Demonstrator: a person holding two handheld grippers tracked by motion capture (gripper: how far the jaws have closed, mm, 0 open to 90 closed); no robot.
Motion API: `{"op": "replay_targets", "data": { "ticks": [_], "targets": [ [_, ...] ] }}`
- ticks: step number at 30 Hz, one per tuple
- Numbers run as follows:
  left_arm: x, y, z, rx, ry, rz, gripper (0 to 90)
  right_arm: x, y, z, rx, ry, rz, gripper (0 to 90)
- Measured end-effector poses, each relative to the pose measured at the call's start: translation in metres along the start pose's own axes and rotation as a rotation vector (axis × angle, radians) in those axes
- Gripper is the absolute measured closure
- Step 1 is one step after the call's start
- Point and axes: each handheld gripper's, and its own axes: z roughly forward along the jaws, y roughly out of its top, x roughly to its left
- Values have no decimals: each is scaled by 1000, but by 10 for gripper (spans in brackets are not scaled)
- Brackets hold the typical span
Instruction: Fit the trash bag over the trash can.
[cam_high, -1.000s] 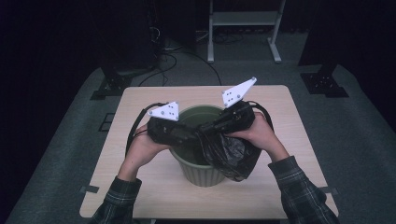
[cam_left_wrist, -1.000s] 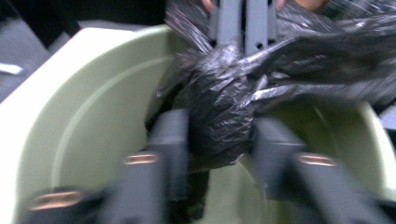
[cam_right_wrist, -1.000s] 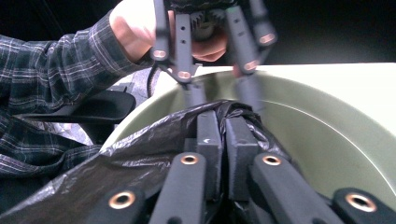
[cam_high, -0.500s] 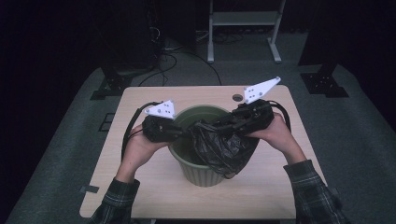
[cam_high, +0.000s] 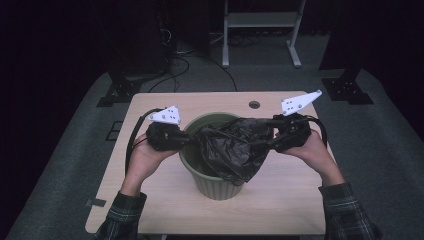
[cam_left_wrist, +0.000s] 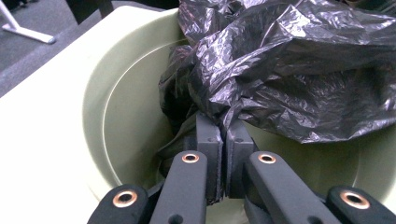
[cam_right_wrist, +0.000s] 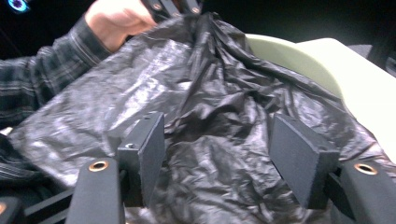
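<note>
The left gripper (cam_left_wrist: 223, 154) pinches the black bag (cam_high: 235, 147) at the green bin's (cam_high: 212, 182) left rim, anchoring it. The right gripper (cam_right_wrist: 219, 154), jaws just opening, stands wide over the plastic to spread it rightward.

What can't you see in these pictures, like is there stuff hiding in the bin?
- Bottom of the green bin: in the high view and the left gripper view the black bag drapes over it.
- Inside the bag: its crumpled plastic hides any contents.
- Left gripper pad faces: shut together on a bag fold.
- Far side of the bag: blurred in the right gripper view, beyond the open right gripper.
</note>
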Motion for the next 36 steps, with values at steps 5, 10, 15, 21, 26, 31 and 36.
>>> {"op": "replay_targets", "data": {
  "ticks": [5, 10, 15, 21, 26, 31, 36],
  "targets": [
    [-1, 0, 3, 10, 15, -6, 874, 8, 3, 0, -36, 19, -10, 333],
    [-1, 2, 5, 4, 0, -2, 874, 9, 5, 14, 16, 59, -10, 604],
    [-6, 1, 4, 8, -31, 4, 873, 5, 4, 21, 67, -40, -23, 900],
    [-15, 1, 6, 22, -35, 36, 862, -17, 12, 23, 19, -121, 0, 900],
    [-21, 3, 9, 40, 8, 82, 566, -31, 25, 36, 13, -117, 10, 900],
    [-22, 1, -4, 7, 78, 85, 247, -30, 26, 42, 36, -122, -7, 900],
    [-20, 7, -20, -44, 96, 92, 261, -34, 20, 37, 43, -108, 6, 900]
  ]
}}
